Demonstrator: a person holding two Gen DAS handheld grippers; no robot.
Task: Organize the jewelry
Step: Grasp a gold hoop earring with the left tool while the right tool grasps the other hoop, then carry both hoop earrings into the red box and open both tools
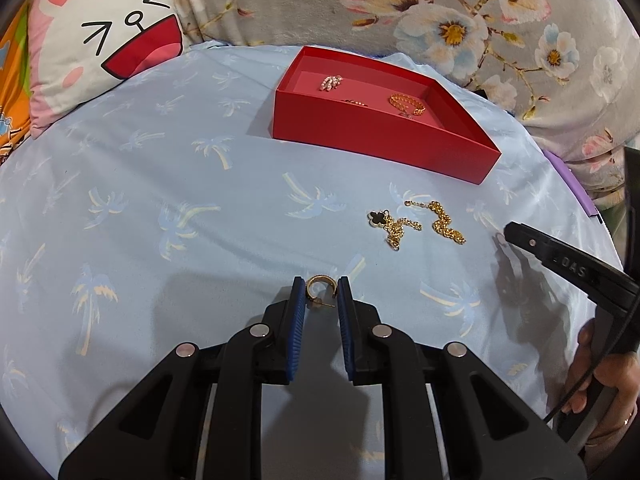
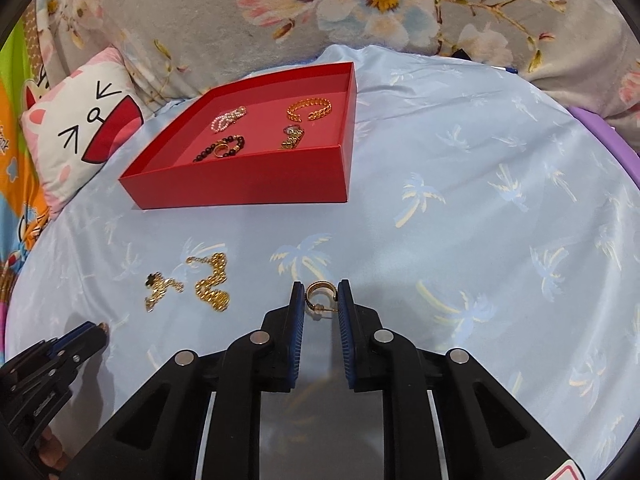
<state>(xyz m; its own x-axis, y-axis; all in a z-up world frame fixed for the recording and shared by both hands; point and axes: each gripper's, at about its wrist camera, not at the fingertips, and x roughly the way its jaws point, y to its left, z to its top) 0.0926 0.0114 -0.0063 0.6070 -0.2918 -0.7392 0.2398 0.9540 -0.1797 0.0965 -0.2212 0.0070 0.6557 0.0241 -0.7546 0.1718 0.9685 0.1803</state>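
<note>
Two small gold hoop earrings are in play, one between each pair of my fingers. My left gripper has its blue pads closed on a hoop earring with the post sticking out sideways below it, and my right gripper is clamped on its twin in the same way, low over the blue palm-print sheet of the bed.

I judge these hoops light, stiff and slick: polished metal with a curved outside that could squirt out of ribbed pads if I squeeze off-centre. The thin post looks like the weak part, easy to bend, so I want the pads on the broad sides of the ring, never on the pin. A firm but gentle pinch across the widest span should do.

The red box sits further up the bed, well apart from both earrings, with a pearl piece, a dark bead bracelet and gold chain pieces already inside. Two loose gold chains lie on the sheet between the box and me; being limp, those would need a pinch at a bunched spot.
</note>
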